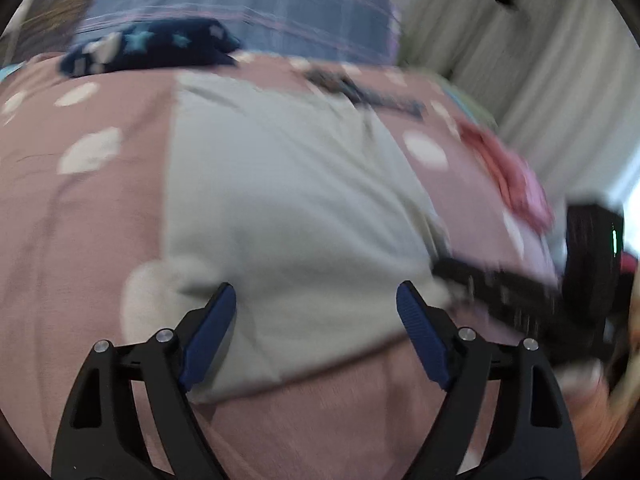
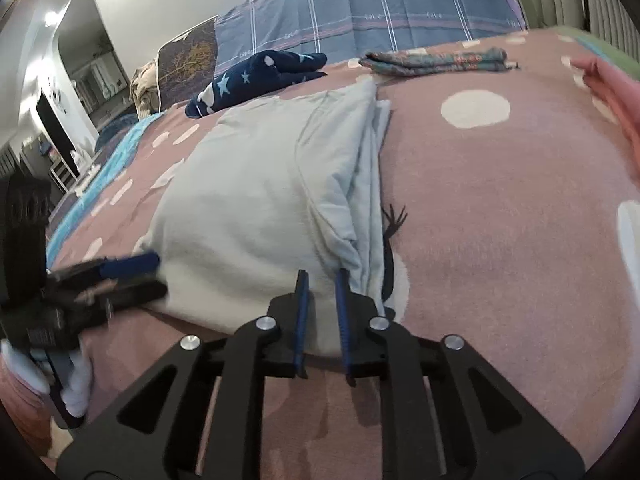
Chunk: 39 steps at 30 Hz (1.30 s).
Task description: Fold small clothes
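Observation:
A pale grey-green garment (image 1: pixel 288 184) lies partly folded on the pink dotted blanket (image 1: pixel 80 208); it also shows in the right wrist view (image 2: pixel 256 200). My left gripper (image 1: pixel 316 296) is open, its jaws wide apart above the garment's near edge, holding nothing. It shows blurred at the left of the right wrist view (image 2: pixel 132 276). My right gripper (image 2: pixel 322 276) has its jaws narrowly apart at the garment's near right corner, where the layered fold edge (image 2: pixel 370 184) runs; cloth sits between the blue pads. It shows blurred in the left wrist view (image 1: pixel 480 284).
A navy star-print garment (image 2: pixel 256 76) and a folded patterned cloth (image 2: pixel 436 60) lie at the far side. A pink garment (image 2: pixel 612 92) lies at the right. A blue plaid cover (image 2: pixel 360 16) stands behind. The blanket (image 2: pixel 500 220) stretches to the right.

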Available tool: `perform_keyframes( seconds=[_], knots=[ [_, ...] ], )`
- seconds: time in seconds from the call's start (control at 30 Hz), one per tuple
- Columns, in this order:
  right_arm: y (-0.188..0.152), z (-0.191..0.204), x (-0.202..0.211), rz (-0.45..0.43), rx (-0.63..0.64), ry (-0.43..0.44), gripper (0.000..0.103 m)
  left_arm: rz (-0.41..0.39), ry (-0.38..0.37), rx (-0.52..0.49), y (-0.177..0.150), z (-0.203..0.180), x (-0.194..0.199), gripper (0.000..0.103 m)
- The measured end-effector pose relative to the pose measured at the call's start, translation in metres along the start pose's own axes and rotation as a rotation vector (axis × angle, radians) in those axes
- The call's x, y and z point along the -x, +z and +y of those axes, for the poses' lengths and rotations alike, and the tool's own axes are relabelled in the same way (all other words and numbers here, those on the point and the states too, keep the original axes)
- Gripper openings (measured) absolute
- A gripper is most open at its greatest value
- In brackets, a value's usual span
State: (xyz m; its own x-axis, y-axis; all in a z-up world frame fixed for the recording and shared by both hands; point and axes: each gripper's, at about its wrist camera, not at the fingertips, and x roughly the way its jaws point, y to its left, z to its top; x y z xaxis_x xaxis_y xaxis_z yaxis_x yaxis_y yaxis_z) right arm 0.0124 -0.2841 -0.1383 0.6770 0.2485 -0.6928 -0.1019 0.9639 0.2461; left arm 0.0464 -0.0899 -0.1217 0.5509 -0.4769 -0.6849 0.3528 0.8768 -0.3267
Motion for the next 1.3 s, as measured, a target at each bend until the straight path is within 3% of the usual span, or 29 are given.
perform_keyframes(
  seconds=[0.1,0.17,0.3,0.37,0.43,0.47,0.53,0.63,0.7,0.73,0.77,0.87,1.03,1.1,1.2,1.3],
  knots=[
    [0.006,0.012,0.014,-0.029,0.069,0.006,0.015,-0.064,0.097,-0.002,0.013,0.013,0.015,0.086],
    [0.016,0.015,0.023,-0.056,0.097,0.018,0.015,-0.056,0.137,-0.009,0.016,0.024,0.016,0.086],
    [0.039,0.019,0.022,-0.074,0.132,0.019,0.015,0.027,0.123,0.042,0.007,0.042,0.004,0.086],
    [0.045,0.019,0.011,-0.055,0.127,0.054,0.017,0.065,0.144,-0.001,-0.004,0.039,-0.006,0.088],
    [0.046,0.017,-0.007,-0.006,0.124,0.03,0.022,0.062,0.166,-0.054,-0.009,0.032,-0.007,0.092],
    [0.043,0.012,-0.025,0.043,0.128,-0.045,0.016,0.068,0.167,-0.069,-0.01,0.029,-0.006,0.093],
    [0.04,0.011,-0.033,0.036,0.155,-0.078,0.006,0.079,0.167,-0.091,-0.014,0.029,-0.003,0.093],
    [0.044,0.01,-0.025,0.03,0.132,-0.076,0.006,0.068,0.148,-0.081,-0.022,0.035,0.013,0.093],
    [0.046,0.006,-0.014,0.025,0.073,-0.039,0.012,0.054,0.139,-0.068,-0.028,0.039,0.025,0.093],
    [0.046,0.006,-0.007,0.016,0.06,-0.018,0.021,0.043,0.142,-0.062,-0.031,0.042,0.032,0.092],
    [0.046,0.011,0.001,0.002,0.071,0.003,0.027,0.03,0.153,-0.053,-0.034,0.045,0.038,0.09],
    [0.039,0.042,0.014,-0.016,0.165,0.065,0.029,-0.007,0.213,-0.01,-0.037,0.06,0.058,0.08],
    [0.003,0.124,0.0,0.055,0.407,0.206,0.03,-0.09,0.326,0.053,-0.034,0.088,0.091,0.075],
    [-0.01,0.153,-0.01,0.063,0.519,0.186,0.03,-0.112,0.355,0.074,-0.034,0.096,0.101,0.075],
    [-0.014,0.172,-0.024,0.091,0.559,0.163,0.03,-0.129,0.376,0.107,-0.038,0.107,0.112,0.075],
    [-0.018,0.184,-0.041,0.116,0.631,0.04,0.03,-0.126,0.381,0.135,-0.043,0.116,0.114,0.075]
  ],
)
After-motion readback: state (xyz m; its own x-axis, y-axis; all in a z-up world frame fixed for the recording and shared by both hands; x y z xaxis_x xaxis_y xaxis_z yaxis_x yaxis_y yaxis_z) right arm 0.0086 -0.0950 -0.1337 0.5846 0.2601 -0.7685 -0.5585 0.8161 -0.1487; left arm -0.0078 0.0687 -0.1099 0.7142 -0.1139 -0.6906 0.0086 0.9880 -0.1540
